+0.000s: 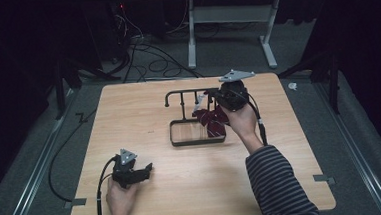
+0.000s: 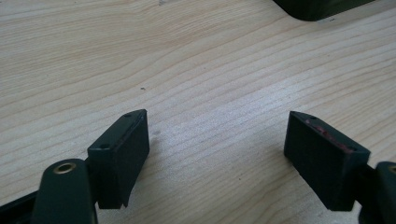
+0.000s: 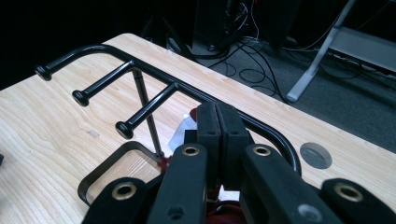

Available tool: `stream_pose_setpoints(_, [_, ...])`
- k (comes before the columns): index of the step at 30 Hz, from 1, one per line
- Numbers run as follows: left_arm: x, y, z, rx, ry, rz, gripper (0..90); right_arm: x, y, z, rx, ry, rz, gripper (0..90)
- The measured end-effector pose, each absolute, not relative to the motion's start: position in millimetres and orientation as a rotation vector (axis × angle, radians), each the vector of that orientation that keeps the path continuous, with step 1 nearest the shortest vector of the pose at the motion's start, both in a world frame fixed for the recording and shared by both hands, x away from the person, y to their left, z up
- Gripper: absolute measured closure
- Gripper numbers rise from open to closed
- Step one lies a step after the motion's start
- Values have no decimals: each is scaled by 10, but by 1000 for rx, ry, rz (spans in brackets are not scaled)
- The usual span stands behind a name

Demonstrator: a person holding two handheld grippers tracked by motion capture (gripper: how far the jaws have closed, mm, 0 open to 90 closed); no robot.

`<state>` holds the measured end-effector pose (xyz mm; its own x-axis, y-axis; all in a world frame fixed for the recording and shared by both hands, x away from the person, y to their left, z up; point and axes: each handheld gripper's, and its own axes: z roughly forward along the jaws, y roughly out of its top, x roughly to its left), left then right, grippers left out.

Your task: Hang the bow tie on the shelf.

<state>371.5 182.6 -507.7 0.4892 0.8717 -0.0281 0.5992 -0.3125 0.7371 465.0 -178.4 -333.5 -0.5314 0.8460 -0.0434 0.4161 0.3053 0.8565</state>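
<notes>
- Right hand-held gripper (image 1: 217,105) is up at the black metal hanging rack (image 1: 187,93) near the far side of the table (image 1: 148,190), jaws pressed together on a dark red garment (image 1: 210,120).
- From the right gripper view, the pads (image 3: 219,128) sit tight with red cloth (image 3: 224,217) bunched beneath them and a pale tag (image 3: 180,135) peeking out just ahead.
- The garment hangs down over the right end of the rack's base frame (image 1: 180,142), just below the top bar and its pegs (image 3: 125,129).
- Left hand-held gripper (image 1: 141,171) waits near the table's front edge, well apart from the rack, jaws spread wide over bare wood (image 2: 210,93), holding nothing.
- My read: this is the hanging step. Doing it well means keeping the pinch firm, lifting the cloth clear of the bar, and lining it up with a peg before letting go.
- The risk, I'd judge, is the light rack shifting; the idle left gripper could steady the base.
</notes>
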Motion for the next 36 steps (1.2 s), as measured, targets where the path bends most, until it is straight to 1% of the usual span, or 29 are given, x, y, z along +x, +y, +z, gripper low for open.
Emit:
stream_pose_setpoints(11, [3715,1826,-5077,2035,1207,497,228,4656,-1773,-3345,1122,2092,1146,900])
stream_pose_setpoints(15, [3715,1827,-5076,2036,1208,496,228,4659,-1769,-3348,1124,2099,1150,876])
stream_pose_setpoints(22, [3715,1826,-5078,2035,1207,498,228,4649,-1772,-3344,1116,2106,1155,865])
stream_pose_setpoints(25, [3715,1825,-5077,2035,1207,498,228,4622,-1770,-3327,1111,2106,1167,846])
stream_pose_setpoints(36, [3715,1825,-5077,2036,1206,499,228,4496,-1892,-3277,1099,2095,1195,830])
